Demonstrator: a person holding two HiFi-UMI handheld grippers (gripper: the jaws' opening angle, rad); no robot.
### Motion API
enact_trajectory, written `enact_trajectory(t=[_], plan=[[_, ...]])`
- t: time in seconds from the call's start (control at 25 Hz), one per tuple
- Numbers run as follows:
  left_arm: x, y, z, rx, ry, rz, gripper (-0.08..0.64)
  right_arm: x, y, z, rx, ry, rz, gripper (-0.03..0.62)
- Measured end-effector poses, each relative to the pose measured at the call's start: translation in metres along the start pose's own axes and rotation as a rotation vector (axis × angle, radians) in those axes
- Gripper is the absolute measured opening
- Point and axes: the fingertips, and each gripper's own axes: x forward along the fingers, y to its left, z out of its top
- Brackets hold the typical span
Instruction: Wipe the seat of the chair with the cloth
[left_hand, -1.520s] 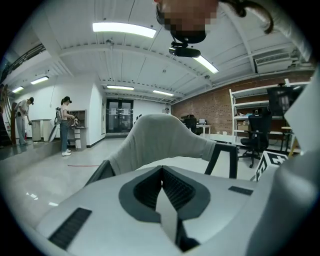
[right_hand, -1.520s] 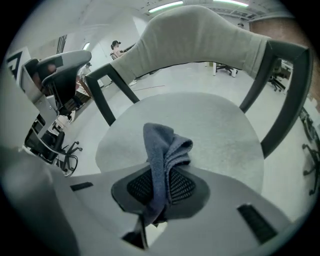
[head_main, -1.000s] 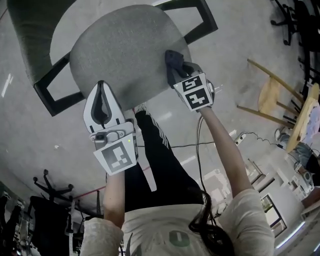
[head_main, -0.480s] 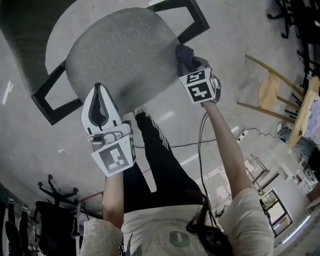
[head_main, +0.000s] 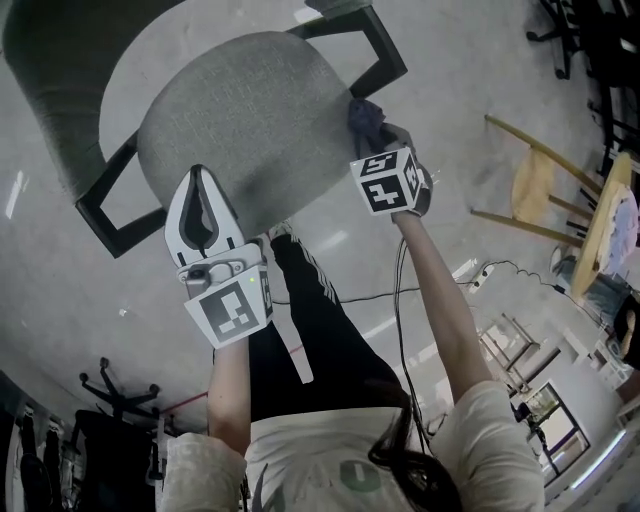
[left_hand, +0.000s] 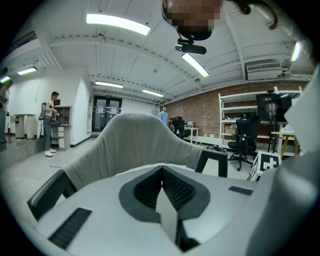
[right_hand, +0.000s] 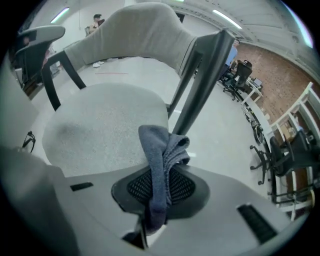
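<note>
A grey fabric chair seat (head_main: 245, 125) fills the upper middle of the head view, with the grey backrest (head_main: 45, 85) at upper left and black armrests. My right gripper (head_main: 368, 118) is shut on a dark blue-grey cloth (head_main: 366, 113) at the seat's right edge, beside the right armrest (head_main: 375, 55). In the right gripper view the cloth (right_hand: 161, 167) hangs bunched between the jaws above the seat (right_hand: 102, 127). My left gripper (head_main: 203, 208) is shut and holds nothing, over the seat's near edge. The left gripper view shows the backrest (left_hand: 132, 142) beyond the shut jaws.
A wooden chair (head_main: 550, 195) and a round wooden table (head_main: 615, 235) stand on the floor to the right. Black office chairs (head_main: 590, 40) are at upper right, another chair base (head_main: 110, 385) at lower left. A cable (head_main: 440, 285) runs over the floor by the person's legs.
My right gripper with the cloth slid from the seat's right side out to its right edge near the armrest. The left gripper stayed in place.
</note>
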Motion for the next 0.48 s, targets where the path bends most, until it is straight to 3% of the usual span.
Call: enact_trajectory(t=[0.12, 0.2, 0.36, 0.48], plan=[[0.0, 0.004, 0.032, -0.007, -0.038, 0.007, 0.015, -0.03, 0.017, 0.035, 0.072, -0.07, 0.032, 0.055], [0.004, 0.008, 0.068, -0.008, -0.087, 0.018, 0.015, -0.06, 0.026, 0.083, 0.098, -0.167, 0.049, 0.055], [0.011, 0.014, 0.173, 0.004, -0.24, 0.029, 0.015, -0.155, 0.016, 0.2, 0.13, -0.435, 0.042, 0.055], [-0.012, 0.021, 0.256, 0.009, -0.326, 0.023, 0.015, -0.263, 0.009, 0.268, 0.142, -0.636, 0.02, 0.055]])
